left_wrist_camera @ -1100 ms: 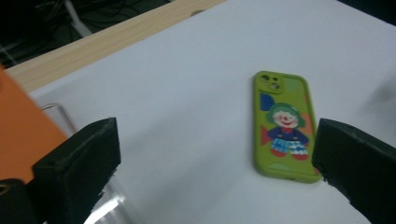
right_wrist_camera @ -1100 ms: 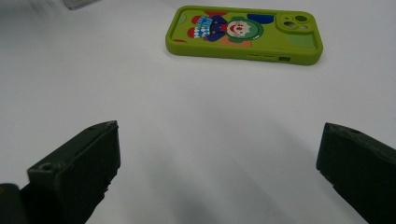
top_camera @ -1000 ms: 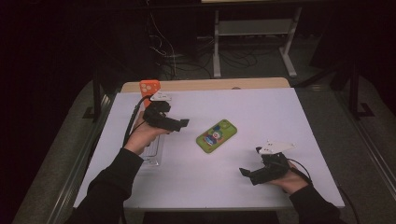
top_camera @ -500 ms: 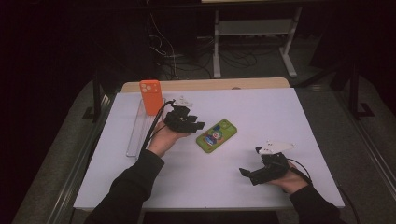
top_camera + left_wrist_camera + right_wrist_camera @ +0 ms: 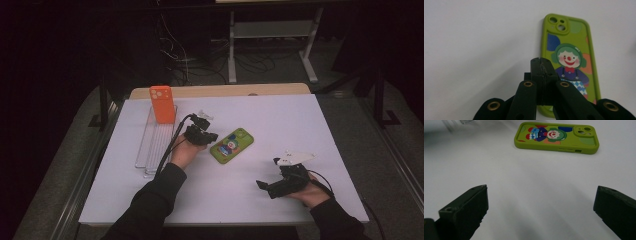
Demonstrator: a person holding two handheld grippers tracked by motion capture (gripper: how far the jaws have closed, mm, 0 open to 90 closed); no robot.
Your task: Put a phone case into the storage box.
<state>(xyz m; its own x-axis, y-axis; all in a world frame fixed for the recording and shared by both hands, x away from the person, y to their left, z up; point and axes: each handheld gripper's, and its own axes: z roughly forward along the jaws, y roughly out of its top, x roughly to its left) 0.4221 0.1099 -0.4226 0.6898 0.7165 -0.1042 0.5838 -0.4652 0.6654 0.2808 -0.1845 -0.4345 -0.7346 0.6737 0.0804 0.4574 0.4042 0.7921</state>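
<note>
A: What carries everything, and how much of it is readable?

B: A white tabletop [image 5: 280, 125], lit well enough. Around it the room is nearly black; a pale stand and some cables on the floor behind are just legible.

A: Next in size?

B: A clear ribbed tray [image 5: 156, 142] along the left side of the tabletop. It is see-through, so its edges are faint. An orange phone case [image 5: 162, 104] stands upright at its far end; I cannot tell whether the case sits in a slot or only leans there.

A: And the green one?

B: A green phone case [image 5: 231, 145] with a clown picture lies flat near the middle of the tabletop, picture side up. In the left gripper view its near end is hidden behind the fingers [image 5: 541, 75].

A: How do those fingers stand?

B: The left gripper [image 5: 201, 135] has its fingers pressed together with nothing between them, just beside the green phone case on its left. Whether they touch it I cannot tell.

A: The other hand?

B: The right gripper [image 5: 270, 187] rests low near the front right of the tabletop, well apart from the case. Its fingers [image 5: 465, 207] are spread wide and empty, with bare white between them, and both are cut off by the frame.
</note>
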